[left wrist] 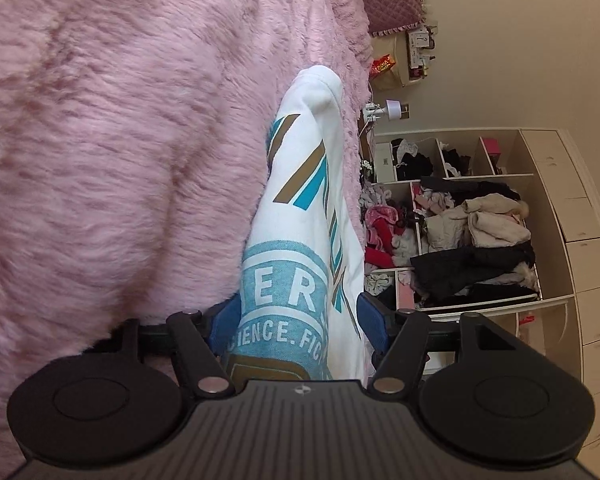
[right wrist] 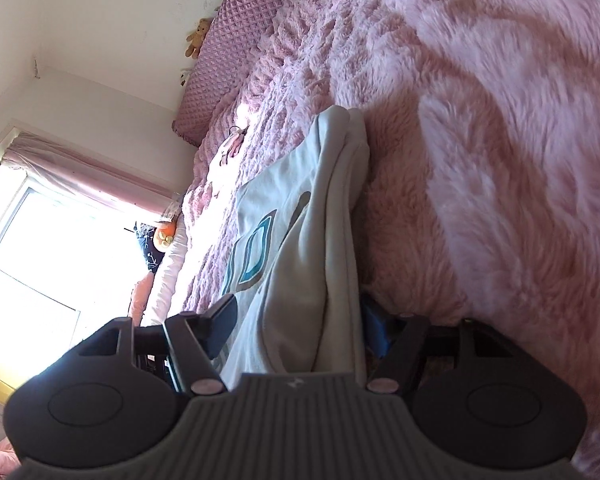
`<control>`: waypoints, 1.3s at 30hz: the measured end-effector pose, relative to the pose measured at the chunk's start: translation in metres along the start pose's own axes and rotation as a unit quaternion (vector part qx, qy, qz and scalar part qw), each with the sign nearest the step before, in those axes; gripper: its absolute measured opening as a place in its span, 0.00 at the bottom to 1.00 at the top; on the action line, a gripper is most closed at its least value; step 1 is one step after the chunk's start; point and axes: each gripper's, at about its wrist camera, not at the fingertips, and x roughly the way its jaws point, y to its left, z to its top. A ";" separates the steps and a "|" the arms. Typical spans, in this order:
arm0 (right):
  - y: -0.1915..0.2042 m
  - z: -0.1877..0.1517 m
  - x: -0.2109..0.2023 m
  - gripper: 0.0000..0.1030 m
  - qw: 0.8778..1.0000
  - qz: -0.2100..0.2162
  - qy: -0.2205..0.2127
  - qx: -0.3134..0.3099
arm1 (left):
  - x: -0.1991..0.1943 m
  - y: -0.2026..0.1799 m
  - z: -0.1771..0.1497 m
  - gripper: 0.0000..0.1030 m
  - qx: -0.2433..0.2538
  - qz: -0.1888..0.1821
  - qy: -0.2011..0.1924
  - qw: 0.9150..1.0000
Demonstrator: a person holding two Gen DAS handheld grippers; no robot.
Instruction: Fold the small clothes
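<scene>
The folded white cotton shirt with teal and tan print (left wrist: 300,216) lies on the fluffy pink bed cover (left wrist: 120,140) between the spread, unclamped fingers of the left claw (left wrist: 300,320) and right claw (right wrist: 300,320).

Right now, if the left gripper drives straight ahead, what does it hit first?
The white printed shirt: its folded cloth already lies between the left gripper fingers and runs ahead along that line, with the pink furry blanket beside it. Depth unclear.

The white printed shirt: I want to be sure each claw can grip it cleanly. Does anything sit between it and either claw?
Nothing visible does. The white printed shirt already runs between the open fingers of the left claw and the right claw, lying on the pink blanket.
</scene>
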 end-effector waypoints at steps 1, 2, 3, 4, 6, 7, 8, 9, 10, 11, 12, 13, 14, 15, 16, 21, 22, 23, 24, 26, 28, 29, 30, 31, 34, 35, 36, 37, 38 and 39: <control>0.001 0.000 0.004 0.62 1.000 0.000 0.002 -0.003 | 0.002 -0.002 0.000 0.71 0.003 0.002 0.003 1.000; 0.003 0.001 0.008 0.64 1.000 -0.001 0.005 -0.006 | 0.004 -0.004 0.001 0.71 0.007 0.005 0.006 1.000; 0.005 0.001 0.012 0.64 1.000 -0.004 0.006 -0.009 | 0.006 -0.004 0.000 0.72 0.011 0.010 0.009 1.000; 0.006 0.004 0.015 0.66 1.000 -0.006 0.005 -0.011 | 0.009 -0.006 0.002 0.73 0.013 0.015 0.012 1.000; 0.009 0.004 0.020 0.69 1.000 -0.007 0.005 -0.013 | 0.014 -0.010 0.005 0.76 0.022 0.023 0.020 0.999; 0.009 0.006 0.022 0.69 1.000 -0.007 0.005 -0.013 | 0.019 -0.015 0.007 0.76 0.027 0.029 0.024 0.999; 0.009 0.007 0.025 0.69 1.000 -0.008 0.006 -0.013 | 0.023 -0.017 0.009 0.76 0.032 0.035 0.028 0.999; 0.008 0.006 0.025 0.69 1.000 -0.010 0.008 -0.014 | 0.027 -0.019 0.011 0.76 0.037 0.039 0.030 0.998; 0.008 0.007 0.026 0.69 1.000 -0.012 0.007 -0.013 | 0.032 -0.021 0.012 0.76 0.042 0.042 0.034 0.998; 0.008 0.008 0.029 0.69 1.000 -0.012 0.007 -0.010 | 0.039 -0.023 0.014 0.76 0.046 0.047 0.040 0.997; 0.009 0.009 0.034 0.69 1.000 -0.014 0.006 -0.006 | 0.045 -0.026 0.015 0.76 0.051 0.054 0.048 0.996; 0.010 0.011 0.038 0.69 1.000 -0.017 0.006 -0.006 | 0.051 -0.027 0.016 0.77 0.053 0.058 0.053 0.995; 0.011 0.011 0.039 0.69 1.000 -0.019 0.006 -0.008 | 0.055 -0.029 0.017 0.77 0.055 0.060 0.057 0.995; 0.012 0.010 0.041 0.70 1.000 -0.021 0.006 -0.010 | 0.059 -0.031 0.016 0.77 0.059 0.064 0.062 0.994; 0.014 0.010 0.043 0.70 1.000 -0.025 0.007 -0.013 | 0.060 -0.033 0.015 0.77 0.063 0.068 0.064 0.994; 0.022 0.009 0.044 0.50 0.998 -0.061 0.007 -0.035 | 0.061 -0.046 0.004 0.65 0.103 0.102 0.068 0.987; 0.024 0.008 0.043 0.47 0.997 -0.064 0.004 -0.036 | 0.058 -0.049 0.002 0.62 0.109 0.106 0.067 0.986; 0.027 0.008 0.043 0.43 0.997 -0.069 0.002 -0.036 | 0.056 -0.051 0.000 0.59 0.112 0.112 0.064 0.985; 0.031 0.007 0.045 0.40 0.996 -0.080 0.000 -0.036 | 0.054 -0.054 0.000 0.53 0.113 0.119 0.061 0.985; 0.044 0.008 0.046 0.34 0.994 -0.098 -0.003 -0.041 | 0.050 -0.061 -0.002 0.44 0.119 0.126 0.056 0.983; 0.060 0.009 0.044 0.31 0.992 -0.110 -0.005 -0.057 | 0.046 -0.073 -0.003 0.38 0.127 0.124 0.053 0.983; 0.068 0.010 0.043 0.30 0.992 -0.112 -0.005 -0.065 | 0.043 -0.078 -0.004 0.38 0.127 0.117 0.053 0.984; 0.078 0.011 0.041 0.30 0.991 -0.114 -0.006 -0.075 | 0.039 -0.083 -0.004 0.38 0.125 0.108 0.053 0.985; 0.089 0.012 0.040 0.29 0.990 -0.114 -0.006 -0.084 | 0.036 -0.091 -0.005 0.38 0.130 0.105 0.050 0.985; 0.115 0.011 0.032 0.28 0.989 -0.111 -0.011 -0.097 | 0.022 -0.113 -0.009 0.38 0.156 0.107 0.042 0.981; 0.125 0.010 0.028 0.28 0.989 -0.108 -0.015 -0.101 | 0.015 -0.119 -0.011 0.38 0.159 0.104 0.038 0.981; 0.134 0.009 0.026 0.28 0.989 -0.104 -0.016 -0.103 | 0.006 -0.126 -0.013 0.38 0.161 0.102 0.034 0.981; 0.144 0.007 0.022 0.28 0.989 -0.098 -0.016 -0.105 | -0.003 -0.131 -0.015 0.38 0.165 0.100 0.032 0.981; 0.153 0.004 0.020 0.28 0.990 -0.092 -0.015 -0.107 | -0.013 -0.137 -0.017 0.38 0.169 0.099 0.029 0.980; 0.165 -0.001 0.019 0.28 0.990 -0.086 -0.013 -0.111 | -0.025 -0.143 -0.020 0.38 0.176 0.099 0.026 0.979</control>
